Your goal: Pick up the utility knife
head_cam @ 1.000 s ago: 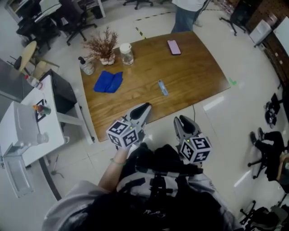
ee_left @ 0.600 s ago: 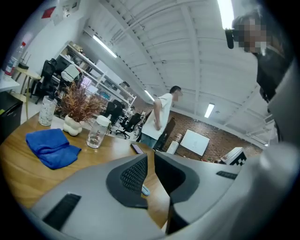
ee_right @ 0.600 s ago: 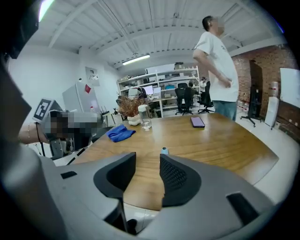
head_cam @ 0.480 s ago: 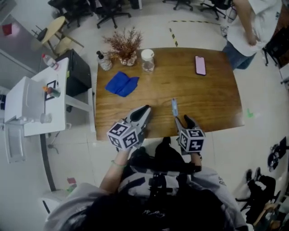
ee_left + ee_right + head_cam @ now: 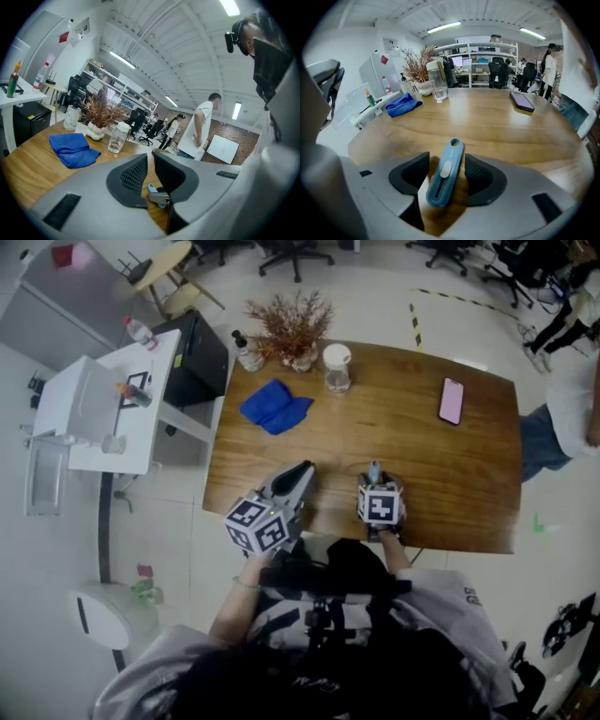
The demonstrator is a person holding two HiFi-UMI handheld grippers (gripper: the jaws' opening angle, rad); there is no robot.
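Head view: wooden table [image 5: 441, 465] seen from above. Near 7 o'clock on it, left gripper [image 5: 298, 472], jaws pressed together on nothing, poised over the near edge. Near 6 o'clock, right gripper [image 5: 377, 486], jaws just spread wide, straddling the blue utility knife [image 5: 443, 183] lying flat on the wood, pads clear of both its sides. Looks like the reach step, grasp not yet made. Calls next for squeezing onto the handle, then lifting straight up.
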